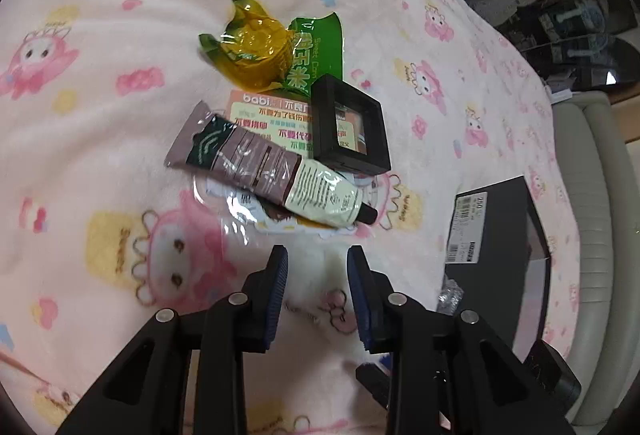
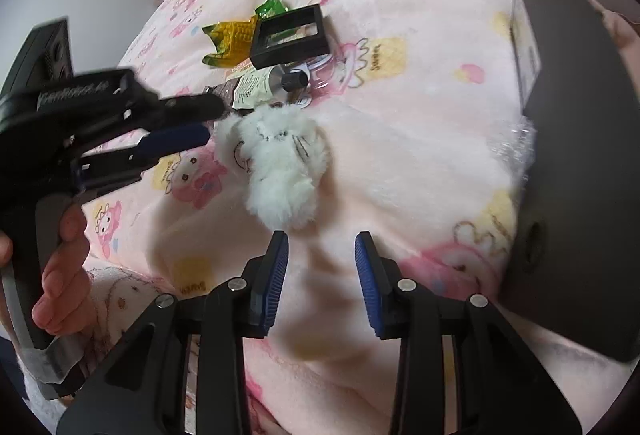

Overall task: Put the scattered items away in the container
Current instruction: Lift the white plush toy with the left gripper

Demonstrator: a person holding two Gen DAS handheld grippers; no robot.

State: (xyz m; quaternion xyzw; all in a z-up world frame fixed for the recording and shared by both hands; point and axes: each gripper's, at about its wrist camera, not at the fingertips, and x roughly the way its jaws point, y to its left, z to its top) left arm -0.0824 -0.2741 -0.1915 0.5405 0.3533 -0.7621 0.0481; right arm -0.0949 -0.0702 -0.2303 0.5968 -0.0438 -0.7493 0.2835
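A white plush toy point(image 2: 280, 163) lies on the pink cartoon blanket point(image 2: 400, 115). My left gripper point(image 2: 212, 119) comes in from the left and is shut on the plush's edge; in the left wrist view white fluff point(image 1: 320, 283) fills the gap of that gripper point(image 1: 316, 255). My right gripper point(image 2: 322, 239) stands open just short of the plush, with nothing between its pads. Beyond the plush sits a pile: a yellow corn packet point(image 1: 256, 47), a green packet point(image 1: 316, 51), a black square frame point(image 1: 348, 123), a brown-and-cream tube point(image 1: 264, 163) and a printed card point(image 1: 260, 111). The black box point(image 2: 580, 155) stands at the right.
Crinkled clear wrap point(image 2: 516, 143) lies against the box's left side. A clear sleeve with a sticker point(image 1: 272, 215) sits under the tube. A person's hand point(image 2: 60, 275) holds the left gripper's handle. A cream sofa point(image 1: 592, 195) lies beyond the blanket's right edge.
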